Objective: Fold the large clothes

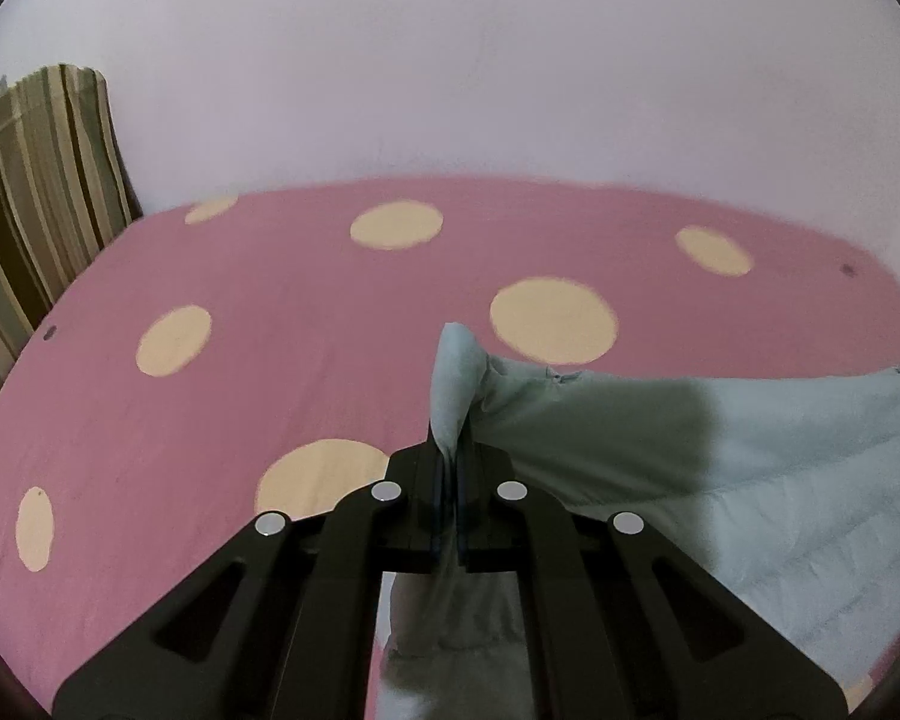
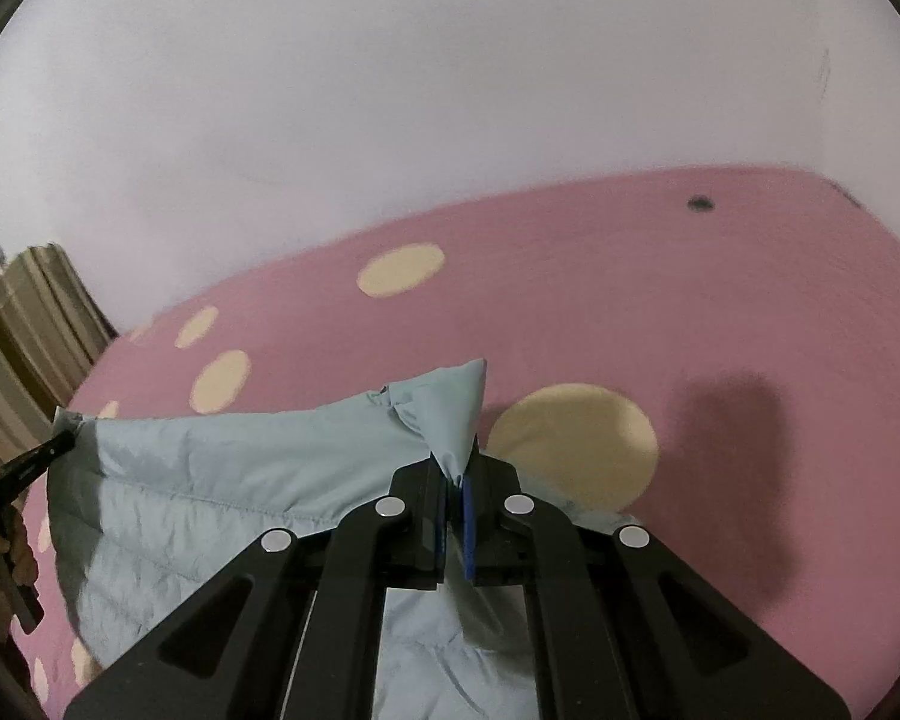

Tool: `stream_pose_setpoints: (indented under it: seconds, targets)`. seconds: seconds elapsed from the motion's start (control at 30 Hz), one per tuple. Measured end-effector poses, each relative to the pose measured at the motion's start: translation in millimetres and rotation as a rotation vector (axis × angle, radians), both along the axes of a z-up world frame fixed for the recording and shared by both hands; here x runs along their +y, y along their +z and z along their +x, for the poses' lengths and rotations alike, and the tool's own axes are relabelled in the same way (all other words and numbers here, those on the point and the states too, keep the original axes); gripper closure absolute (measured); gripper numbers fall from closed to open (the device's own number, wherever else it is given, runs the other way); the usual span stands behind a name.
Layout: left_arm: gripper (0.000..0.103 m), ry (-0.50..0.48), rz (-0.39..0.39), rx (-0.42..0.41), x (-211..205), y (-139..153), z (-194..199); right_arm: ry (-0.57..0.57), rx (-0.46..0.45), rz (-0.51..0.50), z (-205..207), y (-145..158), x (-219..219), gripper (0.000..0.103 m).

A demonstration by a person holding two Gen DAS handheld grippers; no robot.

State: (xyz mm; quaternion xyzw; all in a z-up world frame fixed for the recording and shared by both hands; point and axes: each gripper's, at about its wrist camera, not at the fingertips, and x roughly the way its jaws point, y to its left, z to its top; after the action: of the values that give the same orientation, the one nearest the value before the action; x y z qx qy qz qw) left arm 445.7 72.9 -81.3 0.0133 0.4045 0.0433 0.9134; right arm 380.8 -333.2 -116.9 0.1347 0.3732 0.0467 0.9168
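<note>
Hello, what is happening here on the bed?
A person is folding a pale blue quilted garment on a pink dotted bedsheet. The left tool and the right tool are each shut on a corner of it, holding that edge lifted off the sheet.

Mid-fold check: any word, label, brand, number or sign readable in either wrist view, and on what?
None: no readable text in either view.
Light blue quilted garment: no tag or print showing; a small dark bit at its top edge is too small to tell.
Pink spotted sheet: cream dots and small dark marks, no letters.
Left gripper and right gripper: plain black, unmarked.
</note>
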Motion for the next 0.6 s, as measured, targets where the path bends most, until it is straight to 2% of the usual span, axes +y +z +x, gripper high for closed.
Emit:
stream_pose_setpoints:
  seconds: [0.13,0.27,0.43,0.6]
  targets:
    - [0.100,0.022,0.045,0.079,-4,-41,26,-0.008,0.089,-0.030,25,-35,3,0.100]
    - [0.100,0.025,0.070,0.121,-8,-73,36,-0.015,0.156,-0.048,37,-69,6,0.100]
    - [0.100,0.040,0.077,0.107,-9,-97,38,-0.014,0.162,-0.062,40,-91,11,0.100]
    - [0.100,0.062,0.085,0.065,-8,-108,37,-0.024,0.131,-0.076,39,-95,13,0.100]
